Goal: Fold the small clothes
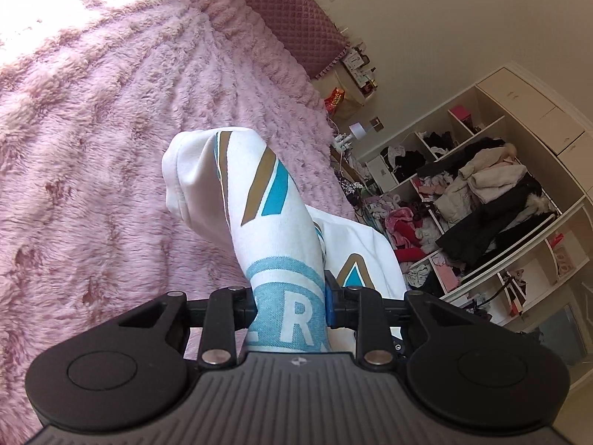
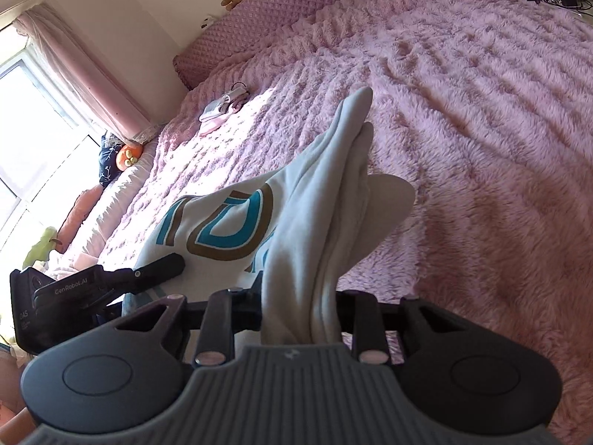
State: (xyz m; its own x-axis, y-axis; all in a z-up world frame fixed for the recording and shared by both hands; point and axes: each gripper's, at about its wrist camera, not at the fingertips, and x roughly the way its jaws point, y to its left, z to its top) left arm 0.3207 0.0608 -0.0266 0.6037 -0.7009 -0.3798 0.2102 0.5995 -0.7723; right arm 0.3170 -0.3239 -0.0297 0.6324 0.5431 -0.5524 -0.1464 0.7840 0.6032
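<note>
1. White printed garment (image 1: 274, 200): bunched and lifted clear above the pink plush bed (image 1: 92, 129), likely to shake it out before folding.
2. Left gripper (image 1: 291, 307): jaws pinching a fold of the printed fabric; pointing slightly downward, rolled sideways.
3. Right gripper (image 2: 300, 311): jaws clamped on a gathered plain edge; angled more steeply down toward the bed.

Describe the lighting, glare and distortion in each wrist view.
Left wrist view: sunlight blows out the fluffy pink blanket at top left; fisheye bends the cream shelving unit. Right wrist view: the window is overexposed, and the white printed garment is sunlit at left, shaded at right.
</note>
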